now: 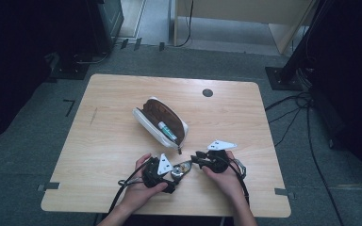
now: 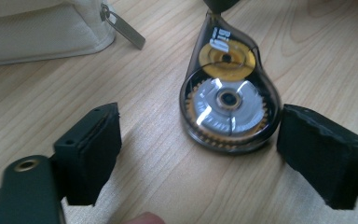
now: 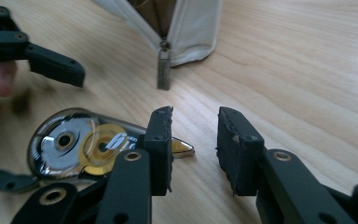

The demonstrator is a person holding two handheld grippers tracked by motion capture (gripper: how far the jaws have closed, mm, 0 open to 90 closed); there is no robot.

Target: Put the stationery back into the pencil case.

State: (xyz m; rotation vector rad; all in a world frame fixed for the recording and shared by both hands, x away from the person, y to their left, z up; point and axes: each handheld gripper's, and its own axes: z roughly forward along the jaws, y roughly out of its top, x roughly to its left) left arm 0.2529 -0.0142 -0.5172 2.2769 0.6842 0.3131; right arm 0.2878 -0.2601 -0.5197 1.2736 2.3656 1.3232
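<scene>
Beyond my fingers a white pouch [image 1: 160, 121] lies on the wooden table [image 1: 113, 141], unzipped, its brown lining showing and its metal zipper pull [image 3: 163, 70] pointing back toward me. Inside it sits a small white tube with a green band [image 1: 167, 130]. Farther off, near the table's far edge, there is a dark round spot [image 1: 207, 92], and past that a grey floor with black cables [image 1: 292, 113] trailing over it.
</scene>
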